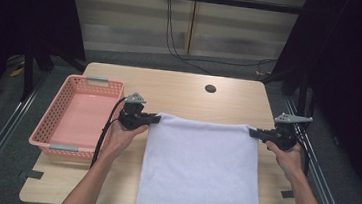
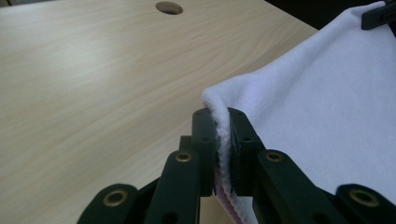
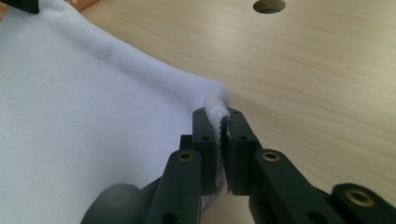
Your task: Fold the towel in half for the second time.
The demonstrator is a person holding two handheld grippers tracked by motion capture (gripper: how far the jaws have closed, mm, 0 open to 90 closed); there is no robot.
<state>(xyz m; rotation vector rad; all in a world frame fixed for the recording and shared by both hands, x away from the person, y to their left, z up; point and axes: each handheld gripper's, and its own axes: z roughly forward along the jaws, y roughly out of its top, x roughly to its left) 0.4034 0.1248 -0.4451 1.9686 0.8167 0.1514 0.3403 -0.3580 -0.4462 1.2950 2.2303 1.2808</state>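
Your left claw (image 1: 153, 119) is clamped on one far corner of the towel (image 1: 200, 169). Your right claw (image 1: 253, 133) pinches the other corner, so the far edge is stretched between them over the tabletop (image 1: 180, 92).

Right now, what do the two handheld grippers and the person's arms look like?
Both grippers are black. The left gripper and right gripper each carry a grey three-cornered plate on top. The gripper views show flat, blocky jaws on linked bars with brass-coloured pivot pins. A black cable trails from each. The forearms are bare, with no sleeves or gloves.
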